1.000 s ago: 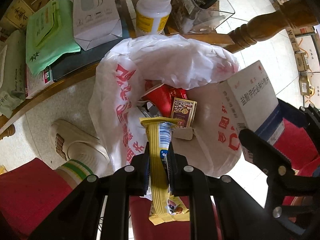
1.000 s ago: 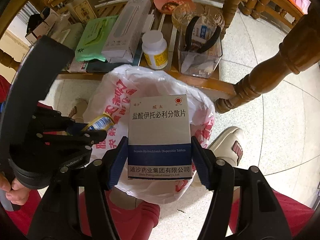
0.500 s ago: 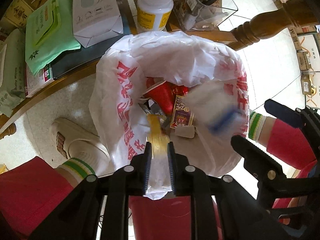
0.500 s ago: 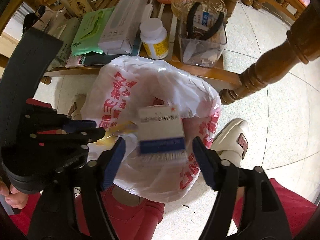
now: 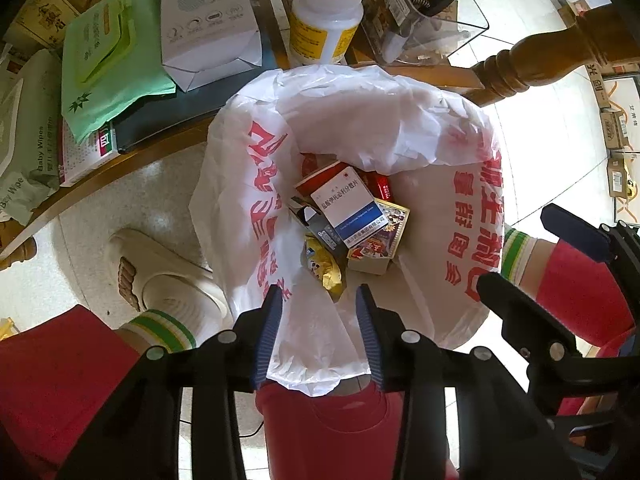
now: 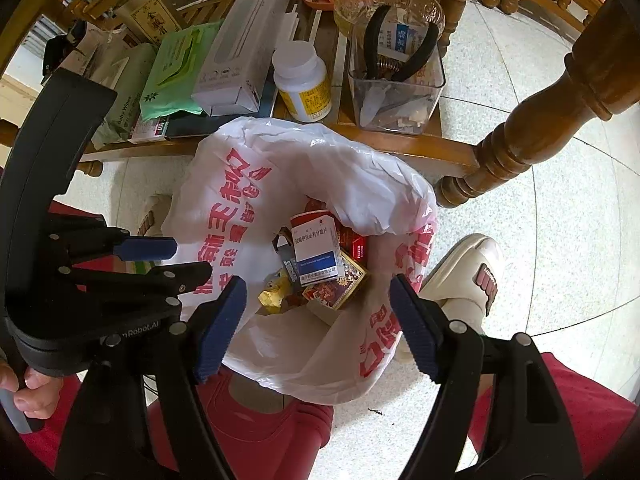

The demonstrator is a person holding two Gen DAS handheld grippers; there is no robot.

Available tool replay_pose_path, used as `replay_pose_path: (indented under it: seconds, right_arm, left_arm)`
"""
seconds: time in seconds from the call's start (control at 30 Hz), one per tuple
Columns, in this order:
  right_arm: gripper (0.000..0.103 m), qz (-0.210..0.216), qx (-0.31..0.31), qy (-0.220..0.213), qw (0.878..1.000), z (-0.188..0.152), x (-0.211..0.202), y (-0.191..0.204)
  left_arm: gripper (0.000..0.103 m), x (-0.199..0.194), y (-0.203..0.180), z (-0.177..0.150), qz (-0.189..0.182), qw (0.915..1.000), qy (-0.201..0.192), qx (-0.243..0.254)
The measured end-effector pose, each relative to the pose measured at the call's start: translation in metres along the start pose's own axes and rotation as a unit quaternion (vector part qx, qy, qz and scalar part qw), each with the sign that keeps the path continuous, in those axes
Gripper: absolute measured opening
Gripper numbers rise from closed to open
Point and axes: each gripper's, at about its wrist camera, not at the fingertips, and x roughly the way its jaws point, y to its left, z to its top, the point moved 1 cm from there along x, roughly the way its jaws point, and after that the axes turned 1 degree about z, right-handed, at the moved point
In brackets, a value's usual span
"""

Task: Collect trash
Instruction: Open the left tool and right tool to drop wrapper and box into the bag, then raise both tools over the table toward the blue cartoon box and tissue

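Note:
A white plastic trash bag (image 5: 384, 120) with red print stands open on the floor between the person's feet; it also shows in the right wrist view (image 6: 280, 168). Inside lie a white and blue medicine box (image 5: 350, 206), a yellow wrapper (image 5: 326, 266), a gold and red box (image 5: 380, 236) and other packets. The medicine box (image 6: 316, 250) and the yellow wrapper (image 6: 274, 294) also show in the right wrist view. My left gripper (image 5: 318, 308) is open and empty above the bag's near rim. My right gripper (image 6: 316, 300) is open and empty above the bag.
A low wooden shelf (image 6: 360, 136) behind the bag holds a white pill bottle (image 6: 304, 80), a long white box (image 6: 244, 44), green wipes (image 6: 176, 68) and a clear bin with pliers (image 6: 396, 76). A turned table leg (image 6: 532, 120) stands at the right. Slippered feet (image 5: 160, 272) flank the bag.
Both grippers opened. The yellow wrapper dropped from the left gripper and the medicine box from the right gripper; both now lie inside the bag.

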Motion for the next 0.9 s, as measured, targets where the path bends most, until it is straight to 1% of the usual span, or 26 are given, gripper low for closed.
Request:
replay_pose_path:
  seconds: [0.13,0.23,0.27,0.3,0.37,0.4,0.43,0.47,0.53,0.57,0.6,0.67,0.73,0.77,0.8,0.87,0.9]
  right_arm:
    - [0.072,0.003,-0.006,-0.006,1.000,-0.001,-0.007,0.003]
    - [0.073,0.012,-0.016,-0.013,1.000,-0.006,-0.020,0.008]
    - [0.073,0.017,-0.021,-0.016,0.999,-0.010,-0.028,0.011]
    - [0.073,0.019,-0.025,-0.020,0.999,-0.013,-0.034,0.013]
    - [0.075,0.023,-0.032,-0.034,0.999,-0.021,-0.052,0.017]
    - [0.075,0.028,-0.033,-0.054,0.998,-0.026,-0.069,0.019]
    - [0.077,0.034,-0.034,-0.065,0.997,-0.029,-0.080,0.020]
    - [0.079,0.042,-0.036,-0.080,0.995,-0.032,-0.099,0.020]
    - [0.082,0.045,-0.037,-0.103,0.993,-0.033,-0.128,0.020]
    - [0.083,0.045,-0.040,-0.117,0.991,-0.033,-0.145,0.018]
    - [0.084,0.042,-0.045,-0.135,0.989,-0.030,-0.168,0.015]
    - [0.086,0.031,-0.058,-0.162,0.985,-0.024,-0.203,0.014]
    - [0.088,0.008,-0.088,-0.193,0.977,-0.016,-0.246,0.016]
    - [0.089,-0.010,-0.110,-0.211,0.971,-0.011,-0.270,0.020]
    - [0.091,-0.022,-0.126,-0.224,0.966,-0.008,-0.287,0.023]
    - [0.094,-0.031,-0.156,-0.242,0.957,0.000,-0.318,0.029]
    - [0.095,-0.029,-0.170,-0.251,0.953,0.006,-0.340,0.032]
  left_arm:
    - [0.039,-0.008,-0.001,-0.002,0.011,0.9999,-0.003,0.004]
    - [0.041,-0.022,-0.005,-0.010,0.024,0.9995,-0.012,0.016]
    - [0.044,-0.028,-0.007,-0.013,0.027,0.9993,-0.018,0.021]
    - [0.047,-0.037,-0.009,-0.020,0.032,0.9987,-0.027,0.030]
    - [0.050,-0.056,-0.013,-0.033,0.033,0.9973,-0.047,0.046]
    - [0.050,-0.070,-0.015,-0.041,0.034,0.9960,-0.062,0.055]
    - [0.052,-0.083,-0.016,-0.050,0.036,0.9945,-0.075,0.065]
    - [0.056,-0.096,-0.018,-0.057,0.038,0.9928,-0.085,0.076]
    - [0.059,-0.129,-0.022,-0.074,0.043,0.9871,-0.114,0.103]
    - [0.062,-0.151,-0.024,-0.083,0.049,0.9821,-0.134,0.123]
    - [0.069,-0.164,-0.026,-0.088,0.055,0.9781,-0.146,0.137]
    - [0.073,-0.200,-0.031,-0.096,0.073,0.9658,-0.184,0.167]
    - [0.078,-0.246,-0.033,-0.100,0.096,0.9475,-0.227,0.203]
    - [0.082,-0.262,-0.034,-0.099,0.100,0.9407,-0.241,0.217]
    - [0.085,-0.283,-0.035,-0.099,0.103,0.9317,-0.260,0.232]
    - [0.090,-0.331,-0.032,-0.094,0.108,0.9144,-0.293,0.257]
    - [0.091,-0.351,-0.031,-0.091,0.109,0.9077,-0.303,0.269]
